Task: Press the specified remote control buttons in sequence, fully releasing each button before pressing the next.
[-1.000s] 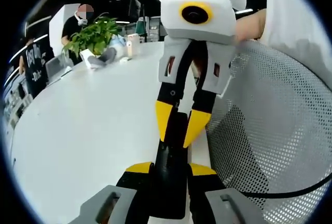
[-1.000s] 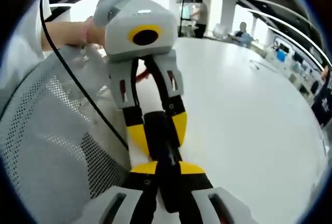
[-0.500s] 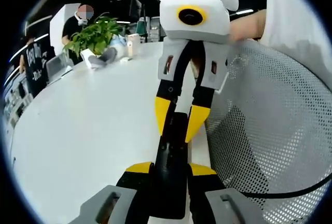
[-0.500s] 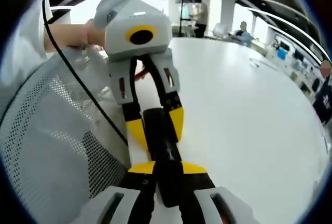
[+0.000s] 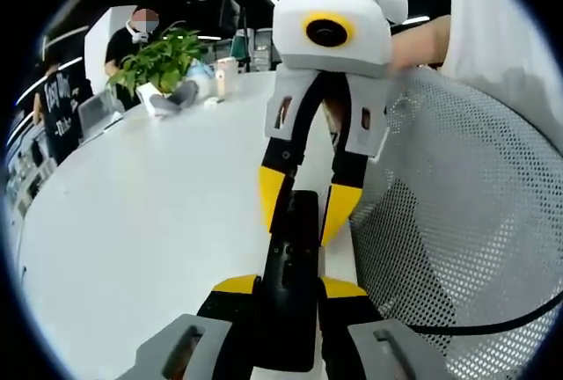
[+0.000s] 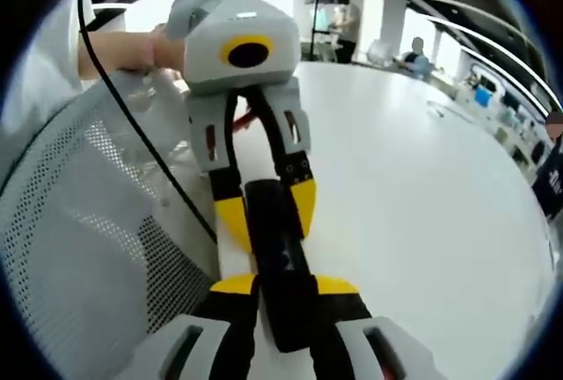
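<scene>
Left gripper view
- Own gripper: the left gripper point(image 5: 290, 290), grey with yellow-tipped black jaws, rises from the bottom edge; its jaws pinch the near end of the long black remote control point(image 5: 291, 266).
- Opposite tool: the right gripper point(image 5: 303, 211) reaches in from above; its yellow tips flank the far end of the remote control, one on each side. Contact cannot be confirmed.
- Remote position: held above the near edge of the white tabletop point(image 5: 149, 213), just beside the grey mesh chair back point(image 5: 475, 230).
- Background: a green potted plant point(image 5: 160, 57) stands at the far side of the tabletop.

Right gripper view
- Own gripper: the right gripper point(image 6: 281, 290) clamps the near end of the remote control point(image 6: 273, 248) between its jaws.
- Opposite tool: the left gripper point(image 6: 264, 217) straddles the far end of the remote control.
- Surroundings: the chair back point(image 6: 88, 248) lies left, crossed by a thin black cable point(image 6: 141, 142); the tabletop point(image 6: 413, 195) lies right.
</scene>
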{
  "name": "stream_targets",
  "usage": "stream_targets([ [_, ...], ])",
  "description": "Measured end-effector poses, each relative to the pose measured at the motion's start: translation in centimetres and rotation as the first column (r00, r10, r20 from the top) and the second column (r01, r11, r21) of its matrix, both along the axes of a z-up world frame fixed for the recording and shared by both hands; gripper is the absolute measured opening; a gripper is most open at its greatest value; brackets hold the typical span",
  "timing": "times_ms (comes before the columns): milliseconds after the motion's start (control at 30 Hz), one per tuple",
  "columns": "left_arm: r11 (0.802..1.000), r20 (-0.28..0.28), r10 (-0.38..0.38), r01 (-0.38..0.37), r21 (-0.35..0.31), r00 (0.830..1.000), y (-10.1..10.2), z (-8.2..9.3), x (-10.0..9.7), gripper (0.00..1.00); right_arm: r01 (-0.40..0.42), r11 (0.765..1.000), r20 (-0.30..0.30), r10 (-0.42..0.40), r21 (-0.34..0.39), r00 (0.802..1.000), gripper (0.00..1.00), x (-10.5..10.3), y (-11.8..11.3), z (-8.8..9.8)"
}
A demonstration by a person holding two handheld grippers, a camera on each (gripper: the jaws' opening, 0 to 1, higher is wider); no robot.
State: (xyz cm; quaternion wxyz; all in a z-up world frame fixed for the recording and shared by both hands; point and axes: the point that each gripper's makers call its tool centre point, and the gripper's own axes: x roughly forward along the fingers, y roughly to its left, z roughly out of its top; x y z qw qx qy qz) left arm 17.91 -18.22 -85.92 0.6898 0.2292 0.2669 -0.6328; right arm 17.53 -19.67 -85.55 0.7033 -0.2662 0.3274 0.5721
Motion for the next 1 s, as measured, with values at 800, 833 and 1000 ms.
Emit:
stream_targets([
  [800,1.0,0.0,0.008,-0.008,-0.007,1.0,0.0,0.0,0.0,0.25,-0.038,0.999,0.01,0.039,-0.027,0.999,0.23,0.2,-1.0,-0.8],
  [833,1.0,0.0,0.008,-0.008,-0.007,1.0,0.0,0.0,0.0,0.25,-0.03,0.999,0.002,0.03,-0.023,1.0,0.23,0.2,-1.1,-0.8],
  [1000,1.0,-0.001,0.011,-0.011,-0.008,1.0,-0.1,0.0,0.0,0.25,-0.025,1.0,-0.003,0.025,-0.015,1.0,0.23,0.2,-1.1,-0.8],
])
